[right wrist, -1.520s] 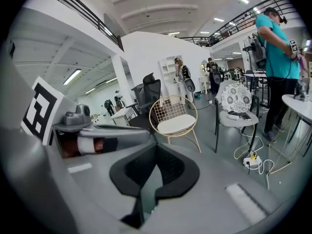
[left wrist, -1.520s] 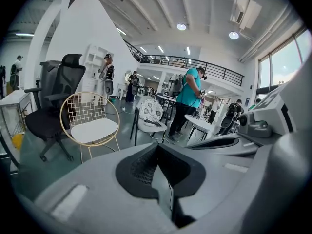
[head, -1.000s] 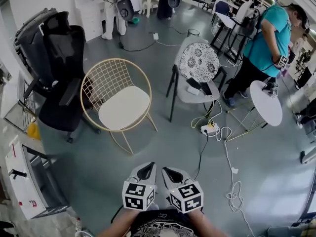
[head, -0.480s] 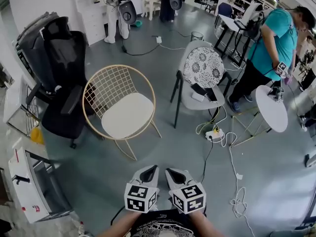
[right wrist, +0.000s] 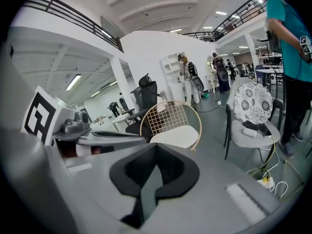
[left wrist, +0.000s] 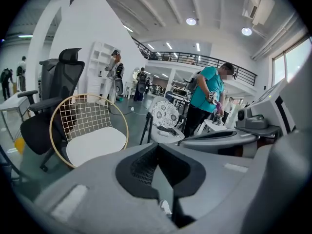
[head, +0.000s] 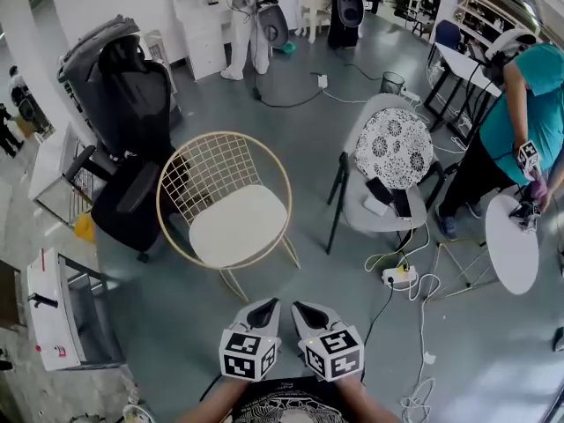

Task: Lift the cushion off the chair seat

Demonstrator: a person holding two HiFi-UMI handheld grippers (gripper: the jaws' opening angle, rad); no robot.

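A white cushion lies on the seat of a gold wire chair, left of centre in the head view. Both grippers hang low in that view, side by side and well short of the chair, with bare floor between. My left gripper is shut and empty. My right gripper is also shut and empty. In the left gripper view the cushion shows ahead at the left, beyond the closed jaws of the left gripper. From the right gripper view the cushion sits just past the right gripper.
A black office chair stands left of the gold chair. At the right is a grey chair with a patterned cushion and a phone on its seat. A power strip with cables, a white round table and a person in a teal shirt are further right.
The whole view has moved toward the gold chair, which now sits closer and lower in the head view. Both grippers came forward with it and stayed shut.
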